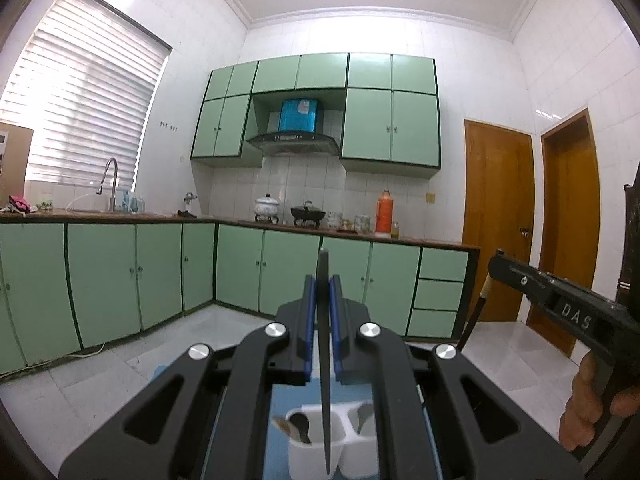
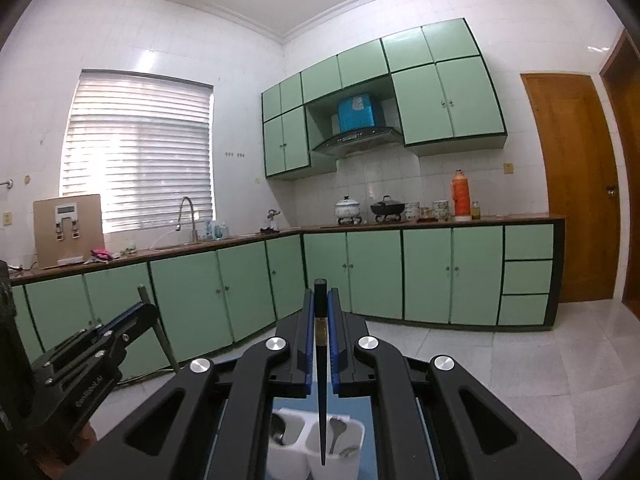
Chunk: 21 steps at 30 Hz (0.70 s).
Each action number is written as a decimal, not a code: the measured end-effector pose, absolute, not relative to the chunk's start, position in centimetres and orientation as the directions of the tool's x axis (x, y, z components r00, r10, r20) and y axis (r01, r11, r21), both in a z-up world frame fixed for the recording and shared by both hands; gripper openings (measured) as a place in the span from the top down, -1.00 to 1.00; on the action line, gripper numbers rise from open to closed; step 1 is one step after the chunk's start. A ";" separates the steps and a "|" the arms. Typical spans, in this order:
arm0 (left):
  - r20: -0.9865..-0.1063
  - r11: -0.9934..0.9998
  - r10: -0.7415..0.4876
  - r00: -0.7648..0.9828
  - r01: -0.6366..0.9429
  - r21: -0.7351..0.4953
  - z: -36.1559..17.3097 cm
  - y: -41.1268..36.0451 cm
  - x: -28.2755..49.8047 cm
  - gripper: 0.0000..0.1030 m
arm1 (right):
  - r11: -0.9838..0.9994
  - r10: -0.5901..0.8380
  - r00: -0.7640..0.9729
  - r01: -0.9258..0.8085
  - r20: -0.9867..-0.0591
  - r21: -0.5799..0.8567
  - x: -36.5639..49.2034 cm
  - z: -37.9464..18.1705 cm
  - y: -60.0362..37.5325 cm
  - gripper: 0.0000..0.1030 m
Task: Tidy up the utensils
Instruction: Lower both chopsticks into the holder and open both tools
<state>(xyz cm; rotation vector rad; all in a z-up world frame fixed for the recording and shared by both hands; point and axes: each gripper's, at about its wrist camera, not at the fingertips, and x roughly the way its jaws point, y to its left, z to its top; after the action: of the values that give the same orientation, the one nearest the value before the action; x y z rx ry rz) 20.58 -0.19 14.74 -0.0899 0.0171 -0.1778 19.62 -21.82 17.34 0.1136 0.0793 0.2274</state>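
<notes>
Above the white utensil holder (image 1: 320,446), each tool, left (image 1: 322,280) and right (image 2: 320,292), clamps one dark chopstick (image 1: 323,360) upright, tip down.

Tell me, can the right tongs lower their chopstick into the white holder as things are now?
Probably yes: the right tongs grip the chopstick upright, its tip hanging over the white holder, and nothing stands between.

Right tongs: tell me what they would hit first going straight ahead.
The right tongs, shut on a dark chopstick, point level across open floor. The first thing in line looks like the green lower cabinets under the counter; the distance is hard to judge.
</notes>
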 end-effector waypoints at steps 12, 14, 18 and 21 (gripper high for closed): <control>0.010 0.985 -0.154 0.988 0.154 -0.082 13.3 -1.8 28.0 0.88 | 0.966 0.231 0.964 -0.212 -0.131 0.146 26.5 14.8 -21.5 0.87; -0.019 0.984 -0.154 0.988 0.152 -0.088 11.9 -1.8 29.6 0.88 | 0.965 0.237 0.960 -0.214 -0.152 0.155 27.3 13.8 -21.3 0.87; -0.090 0.985 -0.152 0.984 0.142 -0.100 9.3 -1.4 31.8 0.88 | 0.964 0.240 0.952 -0.210 -0.191 0.165 28.5 11.8 -21.3 0.87; -0.134 0.984 -0.156 0.979 0.141 -0.112 7.7 -0.8 32.8 0.88 | 0.962 0.247 0.943 -0.210 -0.224 0.176 29.4 10.2 -21.2 0.87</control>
<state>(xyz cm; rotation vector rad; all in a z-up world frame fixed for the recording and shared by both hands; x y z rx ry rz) 32.84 -0.81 7.67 -0.1023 0.1426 -0.1497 29.42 -21.23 10.18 0.1508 0.2473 0.2334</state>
